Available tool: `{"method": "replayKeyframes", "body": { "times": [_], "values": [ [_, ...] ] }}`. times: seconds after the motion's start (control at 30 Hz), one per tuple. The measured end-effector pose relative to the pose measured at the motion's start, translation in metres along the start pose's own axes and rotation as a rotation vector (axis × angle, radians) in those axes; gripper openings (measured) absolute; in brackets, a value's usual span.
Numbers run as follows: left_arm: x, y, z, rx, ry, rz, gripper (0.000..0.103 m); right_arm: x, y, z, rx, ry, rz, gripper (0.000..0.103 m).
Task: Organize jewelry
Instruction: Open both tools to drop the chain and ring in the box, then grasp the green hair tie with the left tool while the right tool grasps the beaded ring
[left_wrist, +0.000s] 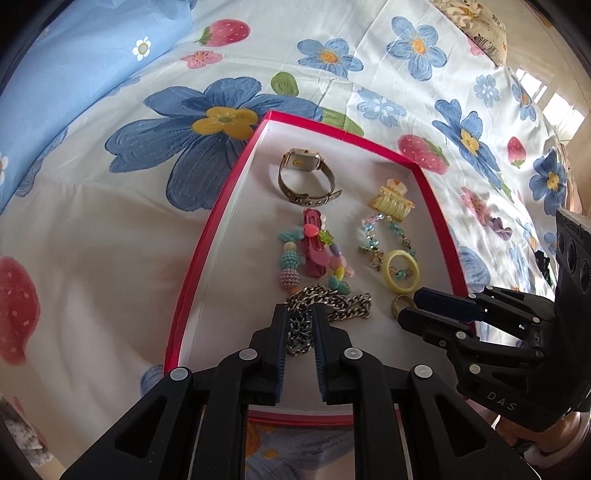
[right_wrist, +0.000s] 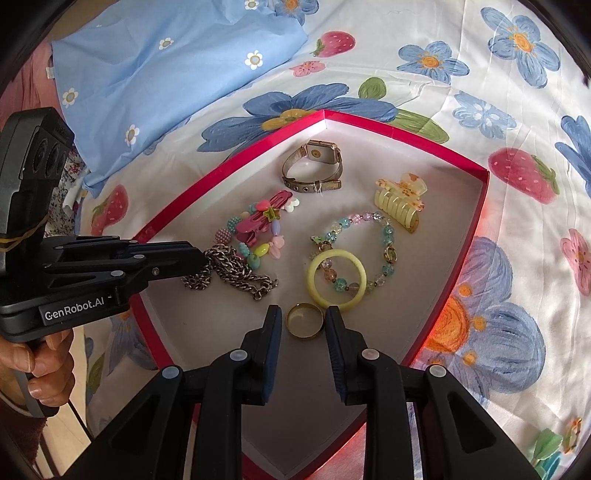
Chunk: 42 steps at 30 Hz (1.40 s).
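A red-rimmed box (left_wrist: 236, 162) (right_wrist: 476, 236) lies on the flowered bedsheet and holds the jewelry. My left gripper (left_wrist: 300, 314) (right_wrist: 205, 260) is open, its fingers straddling a silver chain (left_wrist: 328, 308) (right_wrist: 236, 273) on the box floor. My right gripper (right_wrist: 302, 320) (left_wrist: 408, 306) is open around a gold ring (right_wrist: 304, 320) (left_wrist: 400, 304) that rests on the floor. Also in the box are a watch (left_wrist: 306, 177) (right_wrist: 314, 170), a pink hair clip with a pastel bead bracelet (left_wrist: 314, 251) (right_wrist: 258, 229), a yellow claw clip (left_wrist: 391, 201) (right_wrist: 400, 203), a glass bead bracelet (right_wrist: 369, 251) and a yellow ring (left_wrist: 400, 271) (right_wrist: 338, 278).
A blue pillow (left_wrist: 74, 74) (right_wrist: 166, 62) lies at the far left on the sheet. Small hair pieces (left_wrist: 498, 225) lie on the sheet to the right of the box. A hand (right_wrist: 40, 354) holds the left gripper's handle.
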<state>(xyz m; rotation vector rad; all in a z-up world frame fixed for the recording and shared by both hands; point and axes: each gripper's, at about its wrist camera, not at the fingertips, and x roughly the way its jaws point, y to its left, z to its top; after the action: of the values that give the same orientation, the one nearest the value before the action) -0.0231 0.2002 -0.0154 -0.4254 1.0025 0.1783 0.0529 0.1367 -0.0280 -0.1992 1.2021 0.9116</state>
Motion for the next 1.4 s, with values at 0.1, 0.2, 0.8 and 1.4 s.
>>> {"method": "replayKeyframes", "body": {
  "times": [0.1, 0.2, 0.8, 1.4],
  "values": [
    [-0.006, -0.003, 0.002, 0.006, -0.014, 0.001, 0.019, -0.011, -0.001, -0.001, 0.008, -0.03, 0.007, 0.026],
    [-0.016, -0.008, 0.002, 0.008, -0.035, -0.01, 0.023, -0.029, -0.005, -0.002, 0.027, -0.077, 0.013, 0.034],
    [-0.038, -0.072, -0.005, 0.122, -0.054, -0.095, 0.045, -0.133, -0.087, -0.075, 0.261, -0.23, -0.105, 0.041],
    [0.005, -0.156, -0.002, 0.273, 0.026, -0.162, 0.048, -0.17, -0.16, -0.144, 0.46, -0.263, -0.21, 0.041]
  ]
}}
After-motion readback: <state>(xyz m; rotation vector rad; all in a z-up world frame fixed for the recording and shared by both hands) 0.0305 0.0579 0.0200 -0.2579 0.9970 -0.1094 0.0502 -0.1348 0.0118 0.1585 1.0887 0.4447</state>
